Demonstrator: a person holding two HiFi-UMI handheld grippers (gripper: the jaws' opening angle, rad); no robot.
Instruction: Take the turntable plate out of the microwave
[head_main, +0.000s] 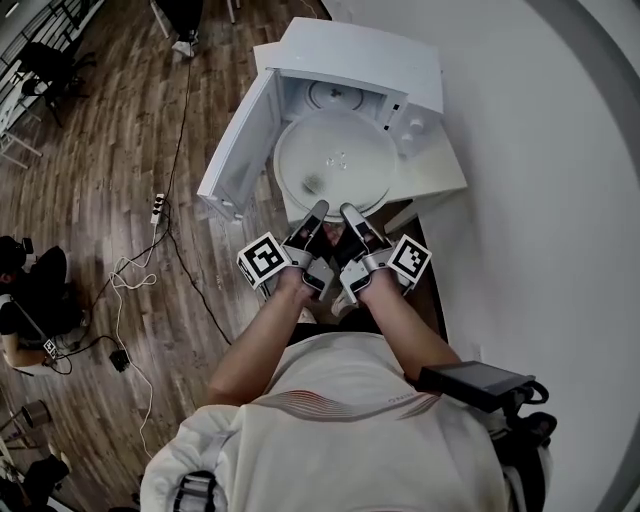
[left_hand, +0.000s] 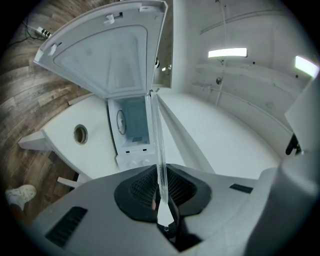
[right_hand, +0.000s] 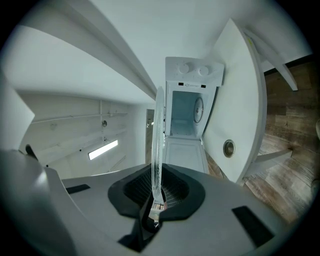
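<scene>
Seemingly a test lab: loose cables (head_main: 128, 283) and a power strip (head_main: 157, 207) lie across the wood floor (head_main: 100, 130).

One microwave (head_main: 380, 60) is standing on one white table (head_main: 440, 178), and its one door (head_main: 240, 150) is hanging open; two round knobs (head_main: 414, 126) are showing on its front panel; one glass plate (head_main: 335, 165) is showing before the opening; two grippers are showing, one left gripper (head_main: 316, 212) and one right gripper (head_main: 352, 213), carrying two marker cubes (head_main: 264, 258) between them; one round hole (left_hand: 80, 134) is showing in the tabletop; one power strip (head_main: 157, 207) is lying on the floor; one shoe (left_hand: 20, 194) is showing there too; two ceiling lights (left_hand: 227, 52) are glowing.
</scene>
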